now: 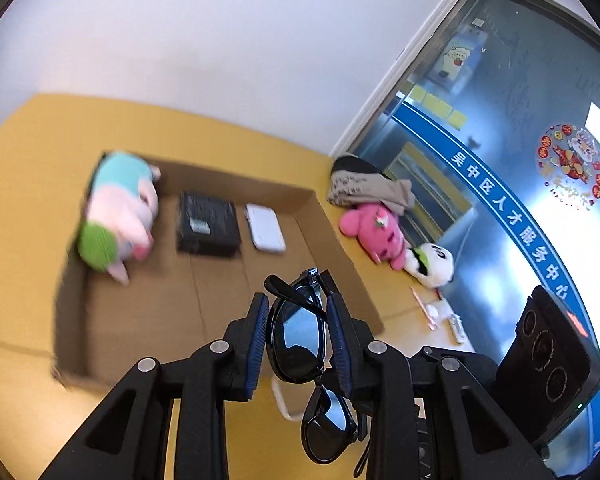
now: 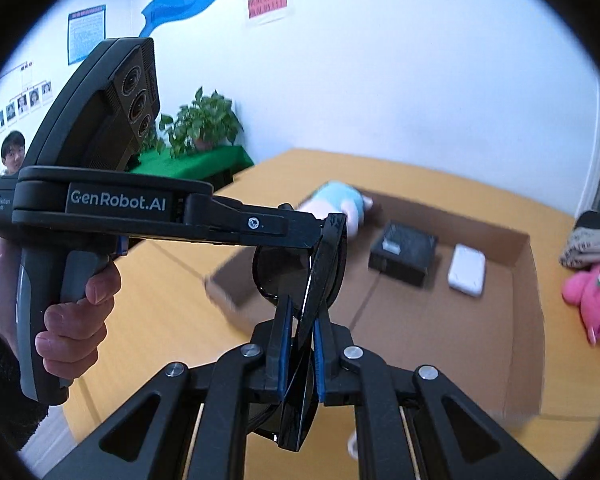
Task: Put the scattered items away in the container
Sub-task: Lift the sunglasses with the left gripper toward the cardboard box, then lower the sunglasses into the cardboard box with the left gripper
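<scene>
Black sunglasses (image 1: 300, 332) are held in the air between both grippers, above the near edge of an open cardboard box (image 1: 340, 248). My left gripper (image 1: 298, 320) is shut on one lens. My right gripper (image 2: 300, 320) is shut on the other part of the sunglasses (image 2: 324, 256); the left gripper (image 2: 324, 228) shows there too. In the box (image 2: 532, 280) lie a pastel plush toy (image 1: 120, 208), a black box (image 1: 206, 224) and a white case (image 1: 265, 228).
On the yellow table (image 1: 28, 140), right of the box, lie a grey cloth (image 1: 364, 184), a pink plush (image 1: 376, 232), a white plush (image 1: 432, 264) and small items (image 1: 444, 316). A glass door stands at the right. A plant (image 2: 204, 124) and a person (image 2: 12, 152) are far left.
</scene>
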